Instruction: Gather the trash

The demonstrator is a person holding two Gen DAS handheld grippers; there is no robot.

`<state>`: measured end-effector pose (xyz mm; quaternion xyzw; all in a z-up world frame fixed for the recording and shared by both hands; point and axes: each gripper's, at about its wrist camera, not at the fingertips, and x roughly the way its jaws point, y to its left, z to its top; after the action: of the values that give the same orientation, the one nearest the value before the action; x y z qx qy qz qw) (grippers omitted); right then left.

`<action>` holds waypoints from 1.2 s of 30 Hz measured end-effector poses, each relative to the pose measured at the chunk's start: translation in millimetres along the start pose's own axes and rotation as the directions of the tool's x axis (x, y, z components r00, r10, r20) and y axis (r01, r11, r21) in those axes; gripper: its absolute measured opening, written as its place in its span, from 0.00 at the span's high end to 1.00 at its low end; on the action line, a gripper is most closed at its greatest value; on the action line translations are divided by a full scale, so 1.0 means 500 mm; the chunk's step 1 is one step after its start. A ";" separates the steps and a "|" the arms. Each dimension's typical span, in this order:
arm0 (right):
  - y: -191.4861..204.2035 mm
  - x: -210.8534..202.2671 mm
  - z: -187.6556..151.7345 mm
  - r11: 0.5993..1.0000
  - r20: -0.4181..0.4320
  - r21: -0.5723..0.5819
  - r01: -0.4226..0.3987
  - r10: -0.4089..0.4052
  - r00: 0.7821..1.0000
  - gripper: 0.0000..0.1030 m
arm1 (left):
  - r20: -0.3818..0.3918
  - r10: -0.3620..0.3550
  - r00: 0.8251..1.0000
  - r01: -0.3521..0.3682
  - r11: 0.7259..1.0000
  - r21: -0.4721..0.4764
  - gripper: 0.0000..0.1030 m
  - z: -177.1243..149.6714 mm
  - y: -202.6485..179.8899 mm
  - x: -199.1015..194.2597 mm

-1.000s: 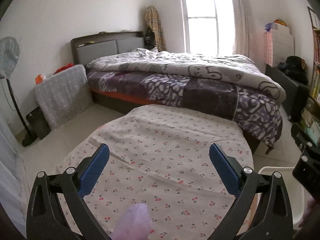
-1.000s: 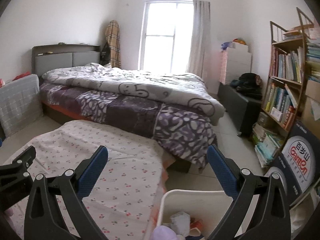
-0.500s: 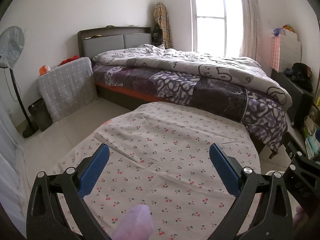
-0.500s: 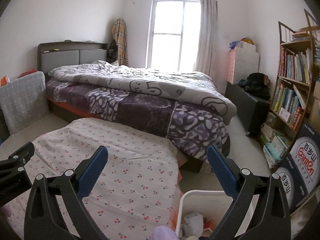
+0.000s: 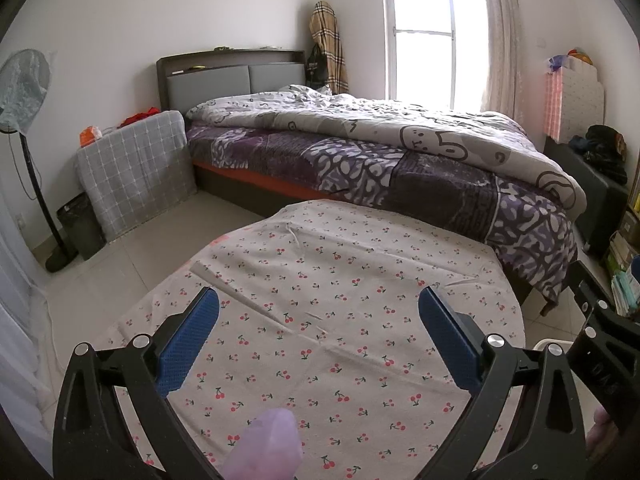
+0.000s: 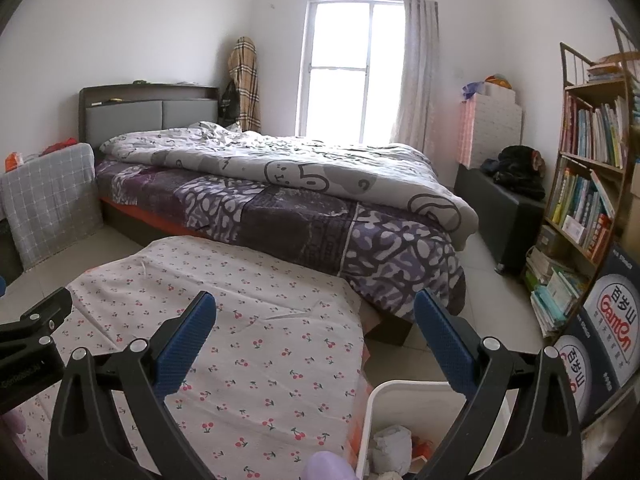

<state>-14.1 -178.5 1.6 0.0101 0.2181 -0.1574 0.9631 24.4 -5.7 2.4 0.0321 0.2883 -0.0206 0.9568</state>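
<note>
Left wrist view is filled mostly by the cherry-print cloth on a table, bare of litter, with the bed at 12 o'clock. Both tools hover above it, probably because nothing remains to lift. At 5 o'clock in the right wrist view, the white bin sits just beside the table edge, handy for drops; crumpled paper trash lies inside. The left gripper and right gripper are both spread wide, empty.
</note>
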 end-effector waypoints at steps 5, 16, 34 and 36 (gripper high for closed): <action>0.000 0.000 0.000 1.000 -0.001 -0.002 -0.001 0.001 1.000 0.06 | 0.000 0.000 1.000 0.000 1.000 0.003 0.07 -0.001 0.001 0.002; -0.001 0.001 -0.001 1.000 -0.005 -0.001 -0.002 0.002 1.000 0.06 | -0.004 0.001 1.000 -0.001 1.000 0.002 0.07 -0.004 0.002 0.004; 0.000 0.003 -0.009 1.000 -0.010 -0.008 -0.003 0.002 1.000 0.06 | -0.005 0.000 1.000 0.000 1.000 0.002 0.07 -0.007 0.006 0.007; 0.000 0.002 -0.012 1.000 -0.009 -0.009 -0.003 0.002 1.000 0.06 | -0.006 0.000 1.000 0.000 1.000 0.002 0.07 -0.009 0.008 0.007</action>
<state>-15.9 -178.4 -4.1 0.0065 0.2231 -0.1552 0.9623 25.3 -1.6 -3.2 0.0331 0.2911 -0.0208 0.9559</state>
